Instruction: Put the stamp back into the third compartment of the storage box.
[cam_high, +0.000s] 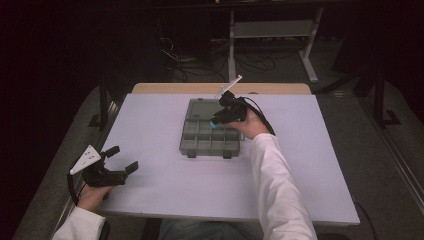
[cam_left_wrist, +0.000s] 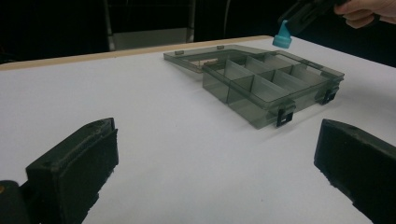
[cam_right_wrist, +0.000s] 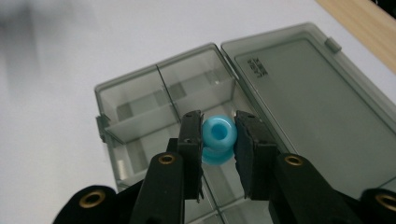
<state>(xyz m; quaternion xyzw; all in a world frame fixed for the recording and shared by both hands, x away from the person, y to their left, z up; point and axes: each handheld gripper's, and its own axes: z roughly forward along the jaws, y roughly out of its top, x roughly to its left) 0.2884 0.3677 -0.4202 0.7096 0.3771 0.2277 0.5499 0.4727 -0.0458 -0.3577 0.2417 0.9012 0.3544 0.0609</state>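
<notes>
A grey see-through compartment box (cam_high: 210, 142) lies open in the middle of the white table, its lid (cam_high: 204, 108) folded flat on the far side. My right gripper (cam_high: 216, 121) hovers over the box's back compartments, shut on a small blue spool-shaped piece (cam_right_wrist: 218, 135) with a hole through it; the piece (cam_left_wrist: 282, 37) hangs above the box (cam_left_wrist: 271, 84). My left gripper (cam_high: 122, 157) rests at the table's front left corner, jaws wide apart with nothing between them; its black pads (cam_left_wrist: 77, 163) frame bare table.
The white table (cam_high: 165, 185) has a wooden strip along its far edge (cam_high: 165, 88). Beyond it stand a dark floor with cables and a metal frame (cam_high: 270, 30). The box's compartments (cam_right_wrist: 140, 116) look unfilled.
</notes>
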